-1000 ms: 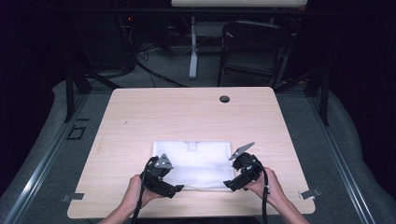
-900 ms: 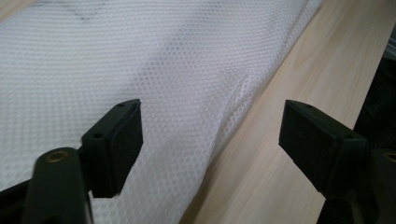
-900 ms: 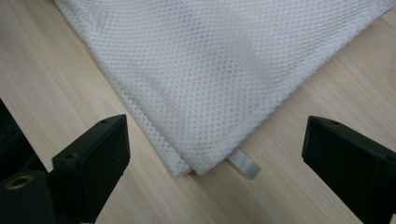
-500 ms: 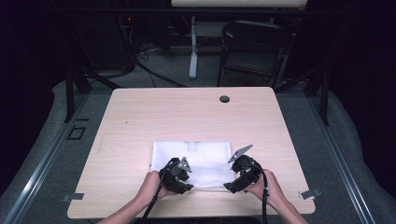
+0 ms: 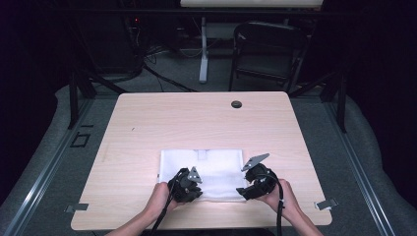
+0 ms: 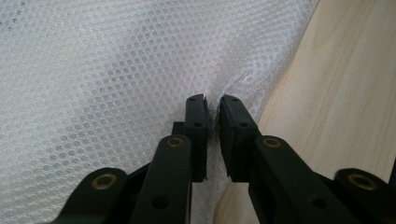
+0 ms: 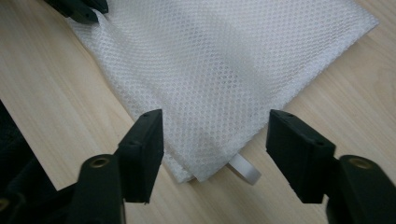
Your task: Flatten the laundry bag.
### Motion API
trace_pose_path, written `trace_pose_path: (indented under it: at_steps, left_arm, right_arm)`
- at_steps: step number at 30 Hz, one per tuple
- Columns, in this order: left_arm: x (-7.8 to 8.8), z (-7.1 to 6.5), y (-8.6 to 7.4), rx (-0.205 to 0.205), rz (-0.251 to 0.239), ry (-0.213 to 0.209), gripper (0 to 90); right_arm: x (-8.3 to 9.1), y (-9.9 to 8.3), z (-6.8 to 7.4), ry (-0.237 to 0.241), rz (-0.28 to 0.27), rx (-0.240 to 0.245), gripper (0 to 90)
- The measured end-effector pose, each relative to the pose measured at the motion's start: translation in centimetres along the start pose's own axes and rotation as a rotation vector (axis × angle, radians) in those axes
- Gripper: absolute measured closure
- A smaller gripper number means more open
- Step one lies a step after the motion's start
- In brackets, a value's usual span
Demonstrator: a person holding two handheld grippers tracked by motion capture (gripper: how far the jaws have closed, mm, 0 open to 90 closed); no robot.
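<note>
The left gripper (image 6: pixel 212 105) has just clenched on the near edge of the folded white mesh cloth (image 5: pixel 204 164). The right gripper (image 7: pixel 215 140) straddles the cloth's near right corner by the pale wooden table's (image 5: pixel 147 123) near edge — jaws closing, not yet touching.

High view looks down from above; both gripper views sit close, sharing the white mesh cloth (image 5: pixel 209 167).

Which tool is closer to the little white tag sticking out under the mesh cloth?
Right. The right tool straddles the cloth corner where the tag pokes out, jaws closing but not pinching. The left tool pinches the cloth's edge farther along.
</note>
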State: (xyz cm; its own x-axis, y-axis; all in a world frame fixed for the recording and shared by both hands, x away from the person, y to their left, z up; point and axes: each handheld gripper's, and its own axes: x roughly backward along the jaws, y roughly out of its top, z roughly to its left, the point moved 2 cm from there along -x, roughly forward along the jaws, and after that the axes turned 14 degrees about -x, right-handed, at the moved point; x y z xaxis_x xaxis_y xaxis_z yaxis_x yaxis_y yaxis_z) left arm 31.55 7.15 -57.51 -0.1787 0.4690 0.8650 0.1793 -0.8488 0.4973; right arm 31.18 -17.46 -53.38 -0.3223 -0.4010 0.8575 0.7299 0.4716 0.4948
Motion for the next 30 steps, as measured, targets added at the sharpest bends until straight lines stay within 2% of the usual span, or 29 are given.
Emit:
trace_pose_path:
  at_steps: [1, 7, 12, 16, 19, 22, 24, 25, 27, 30]
  left_arm:
    - [0.0, 0.0, 0.0, 0.011, -0.005, -0.003, 85.4]
    - [0.3, 0.2, 0.1, 0.047, -0.016, -0.011, 87.4]
    - [0.7, 0.3, 0.3, 0.069, -0.043, -0.008, 87.4]
    - [0.8, 0.4, 0.3, 0.091, -0.056, -0.013, 87.1]
    - [0.9, 0.4, 0.3, 0.094, -0.06, -0.011, 87.1]
    - [1.1, 0.4, 0.4, 0.103, -0.068, -0.007, 87.1]
    - [1.2, 0.5, 0.4, 0.109, -0.077, -0.01, 87.1]
    - [1.3, 0.5, 0.4, 0.113, -0.078, -0.009, 87.1]
    - [1.4, 0.6, 0.4, 0.12, -0.087, -0.008, 87.2]
    - [1.6, 0.6, 0.4, 0.127, -0.095, -0.009, 87.2]
  right_arm:
    - [0.0, 0.0, 0.1, 0.015, -0.009, -0.003, 42.6]
    - [-0.1, 0.2, 1.0, 0.017, -0.016, 0.03, 55.0]
    - [0.2, 0.2, 2.0, 0.031, -0.043, 0.045, 72.7]
    - [-0.1, 0.3, 3.7, 0.039, -0.058, 0.101, 86.6]
    - [-0.4, 0.3, 4.5, 0.049, -0.055, 0.124, 89.2]
    - [-0.8, 0.3, 5.5, 0.049, -0.03, 0.176, 90.0]
    - [-1.3, 0.3, 6.0, 0.054, -0.03, 0.188, 90.0]
    - [-1.8, 0.3, 6.4, 0.058, -0.017, 0.214, 90.0]
    - [-2.1, 0.3, 6.6, 0.055, -0.021, 0.211, 90.0]
    - [-3.1, 0.3, 7.2, 0.057, 0.004, 0.24, 90.0]
